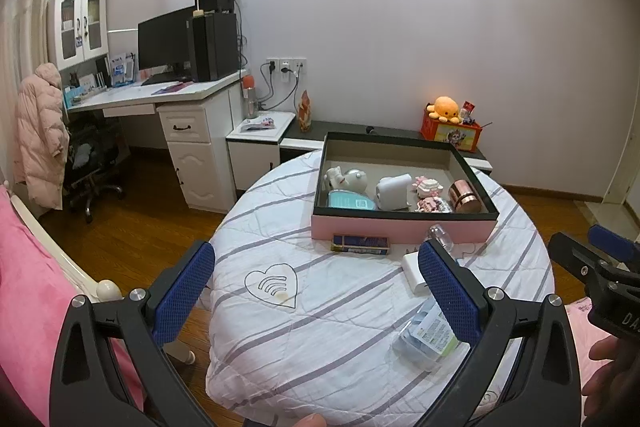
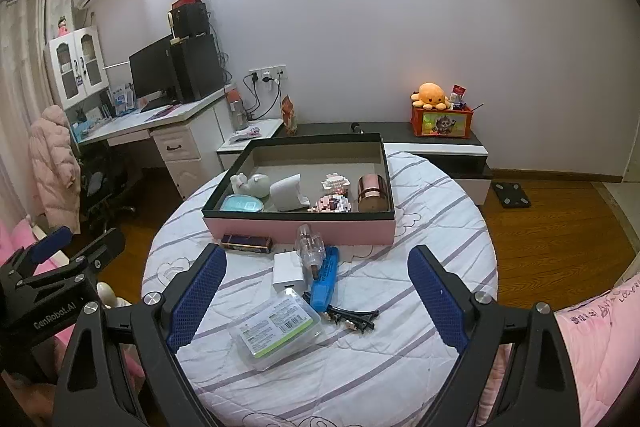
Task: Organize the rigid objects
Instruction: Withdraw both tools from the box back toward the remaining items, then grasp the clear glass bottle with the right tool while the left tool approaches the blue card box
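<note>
A pink box with a black rim [image 2: 298, 231] [image 1: 400, 229] stands on the round striped table and holds a white figurine, a teal case, a white block, two pink brick models and a copper tin [image 2: 373, 193]. In front of it lie a dark blue pack [image 2: 246, 243], a white charger [image 2: 287, 271], a clear bottle [image 2: 309, 247], a blue bar [image 2: 325, 283], black hair clips [image 2: 352, 317] and a clear plastic case [image 2: 276, 327]. My right gripper [image 2: 316, 305] hovers open over these loose items. My left gripper [image 1: 316, 293] is open above the cloth, its right finger covering part of the charger [image 1: 414, 273].
The table [image 1: 320, 347] fills the near floor. A white desk with a monitor [image 1: 166, 45] stands at the left, a low dark shelf with an orange plush [image 2: 430, 95] at the back wall. Pink bedding [image 2: 600, 339] lies at the right and left edges.
</note>
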